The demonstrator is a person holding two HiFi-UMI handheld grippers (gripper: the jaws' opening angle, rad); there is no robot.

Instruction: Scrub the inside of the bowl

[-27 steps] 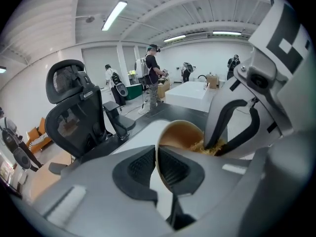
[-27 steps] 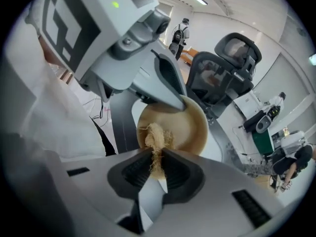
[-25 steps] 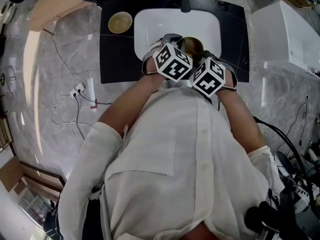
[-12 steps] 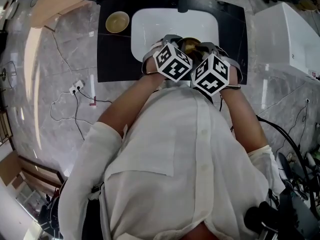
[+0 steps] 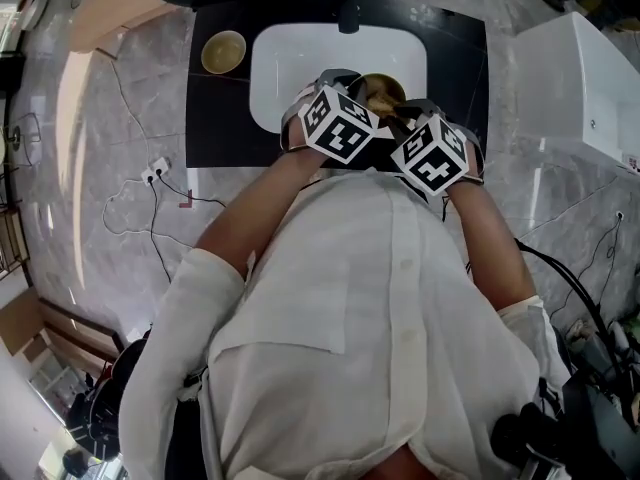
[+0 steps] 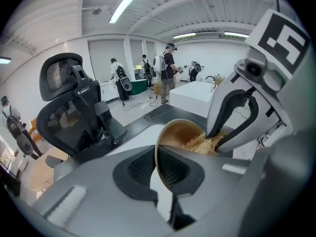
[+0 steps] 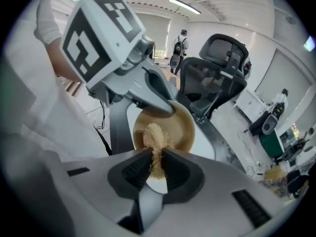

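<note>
Clamping the thin rim of the bowl (image 6: 180, 132), the jaws of the left gripper (image 6: 159, 168) stand nearly together, one pad inside the wall and one outside. They hold the bowl tipped on edge, its open side turned toward the right gripper (image 7: 157, 166). That gripper's jaws are closed on a tan, fibrous scrubber (image 7: 155, 137), whose loose end reaches into the bowl and lies against the inner wall near the middle. From the left gripper view the tuft sits low in the hollow, with the right jaws coming in over the far rim.

Further out, the head view shows both grippers close together over the white sink (image 5: 290, 58), which is set into a dark worktop (image 5: 215, 118). The bowl hangs between them above the basin; whether it touches the basin cannot be told. A second bowl (image 5: 223, 52) stands on the worktop left of the sink, well apart.

Scrubbing looks to be under way, with the tuft already in contact with the inside. The next move probably calls for sweeping the scrubber round the wall and across the bottom with steady pressure. Meanwhile the left jaws must resist the push, since a grip on so thin an edge could let the bowl twist or slip.
</note>
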